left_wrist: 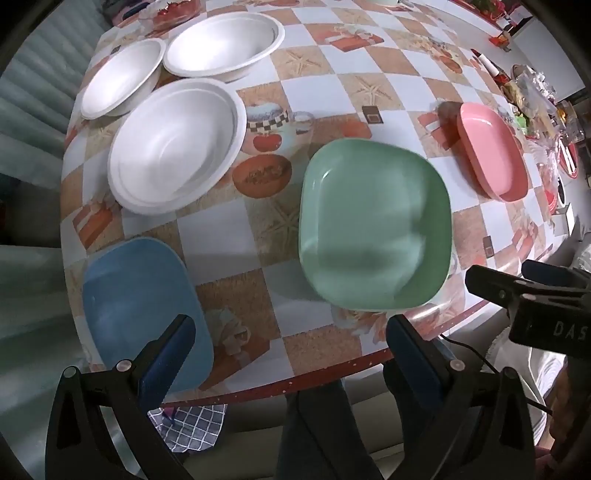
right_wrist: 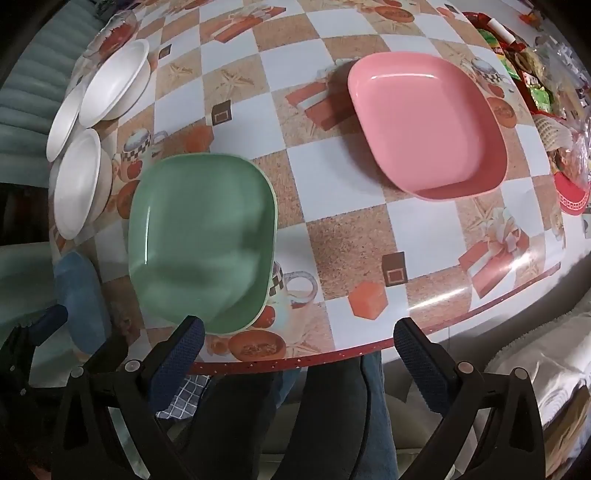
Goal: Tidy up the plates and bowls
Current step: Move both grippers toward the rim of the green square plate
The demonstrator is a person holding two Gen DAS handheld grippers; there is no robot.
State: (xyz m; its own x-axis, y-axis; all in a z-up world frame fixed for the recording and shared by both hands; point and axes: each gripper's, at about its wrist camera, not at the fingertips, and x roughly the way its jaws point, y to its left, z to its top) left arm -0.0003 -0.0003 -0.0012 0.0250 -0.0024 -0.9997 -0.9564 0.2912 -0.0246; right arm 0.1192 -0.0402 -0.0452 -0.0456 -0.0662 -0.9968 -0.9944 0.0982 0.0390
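Note:
A green square plate (left_wrist: 373, 225) (right_wrist: 203, 240) lies near the table's front edge, a pink plate (left_wrist: 491, 151) (right_wrist: 428, 125) to its right and a blue plate (left_wrist: 144, 314) (right_wrist: 79, 299) at the front left. Three white bowls (left_wrist: 177, 144) (left_wrist: 225, 44) (left_wrist: 122, 77) (right_wrist: 79, 182) sit at the far left. My left gripper (left_wrist: 291, 350) hangs open above the front edge between the blue and green plates. Open too, my right gripper (right_wrist: 299, 347) hovers over the front edge just right of the green plate, and shows at the right in the left wrist view (left_wrist: 517, 288). Neither holds anything.
The table (right_wrist: 354, 251) has a checkered printed cloth with a red rim. Snack packets and clutter (right_wrist: 546, 88) crowd the far right. A glass dish with red food (left_wrist: 173, 13) stands behind the bowls. A person's legs (right_wrist: 325, 413) and a checked cloth (left_wrist: 192, 424) are below the edge.

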